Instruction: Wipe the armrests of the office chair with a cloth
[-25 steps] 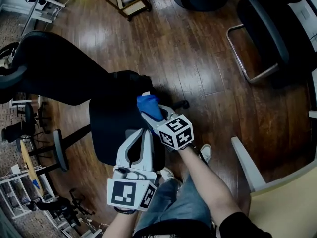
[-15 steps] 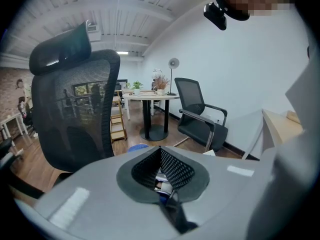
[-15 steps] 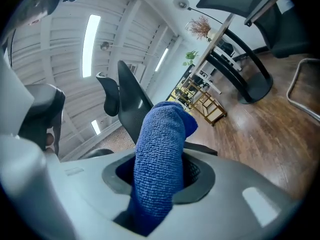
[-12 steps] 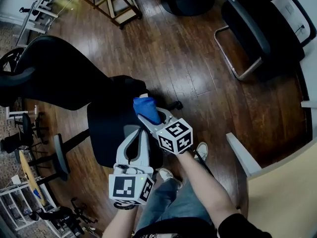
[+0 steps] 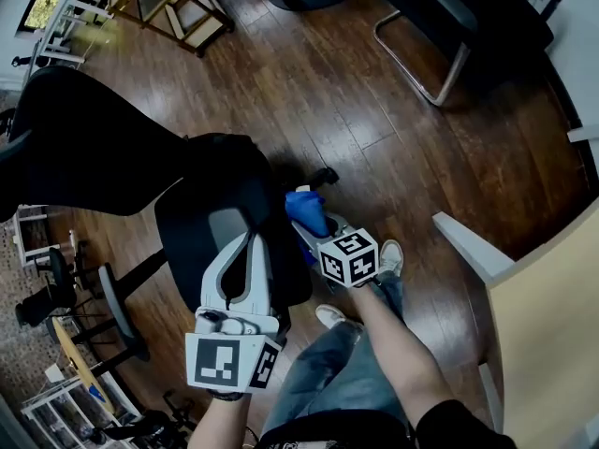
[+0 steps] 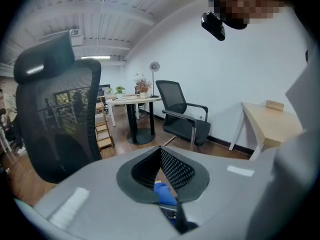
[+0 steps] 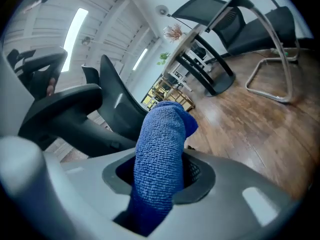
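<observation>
The dark wooden floor (image 5: 374,129) carries the black office chair (image 5: 215,223) at left; a chrome-framed chair (image 5: 440,26) stands at upper right, a wooden rack (image 5: 168,3) at upper left. A pale desk (image 5: 552,325) stands at right; two white shoes (image 5: 390,255) rest near it.

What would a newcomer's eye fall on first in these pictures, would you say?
The bright blue cloth, clamped in the right gripper at the head view's centre, stands out most. Next comes the big black office chair filling the left, with the left gripper, jaws together and empty, over its seat.
</observation>
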Motion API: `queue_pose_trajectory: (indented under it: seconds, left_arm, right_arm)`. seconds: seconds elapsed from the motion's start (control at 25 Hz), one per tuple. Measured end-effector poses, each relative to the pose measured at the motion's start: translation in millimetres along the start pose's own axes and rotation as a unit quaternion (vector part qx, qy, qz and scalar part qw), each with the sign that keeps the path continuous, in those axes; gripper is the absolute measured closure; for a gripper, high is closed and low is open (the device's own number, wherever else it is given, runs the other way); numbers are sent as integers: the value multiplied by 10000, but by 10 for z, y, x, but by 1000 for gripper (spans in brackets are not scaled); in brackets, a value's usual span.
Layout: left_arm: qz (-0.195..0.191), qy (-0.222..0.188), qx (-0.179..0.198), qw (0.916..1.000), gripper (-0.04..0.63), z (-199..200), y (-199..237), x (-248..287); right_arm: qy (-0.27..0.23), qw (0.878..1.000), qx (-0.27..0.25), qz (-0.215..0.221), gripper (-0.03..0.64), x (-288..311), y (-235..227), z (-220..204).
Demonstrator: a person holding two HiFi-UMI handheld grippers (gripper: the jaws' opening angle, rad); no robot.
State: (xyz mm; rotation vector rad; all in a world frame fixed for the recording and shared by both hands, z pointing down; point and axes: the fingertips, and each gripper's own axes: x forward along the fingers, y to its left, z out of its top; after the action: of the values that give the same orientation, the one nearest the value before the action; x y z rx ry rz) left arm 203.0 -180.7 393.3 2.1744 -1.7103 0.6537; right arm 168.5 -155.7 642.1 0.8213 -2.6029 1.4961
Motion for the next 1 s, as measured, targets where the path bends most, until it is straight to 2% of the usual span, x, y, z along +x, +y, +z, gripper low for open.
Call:
queue_pose_trajectory:
  seconds: [0.24,0.4,0.64,1.0]
  left_arm:
    - [-222,-199,201,9994,617,-67,-114,-219]
    - [-321,-210,300,9988,617,-165,-110,-362]
    - [-390,-225,335,9984,617,-269,-77,-524]
    - [-459,-246,135,9986,617,-396,-82,-800]
  right_arm:
    - [271,9989,346,-167,482,2,-100,-789]
    - [294,9985,428,-174,482,61,1,-1031]
    - [32,9996,266,-86,482,5,321,-968]
    - [-513,9987,-49,61,482,-378,946,-643]
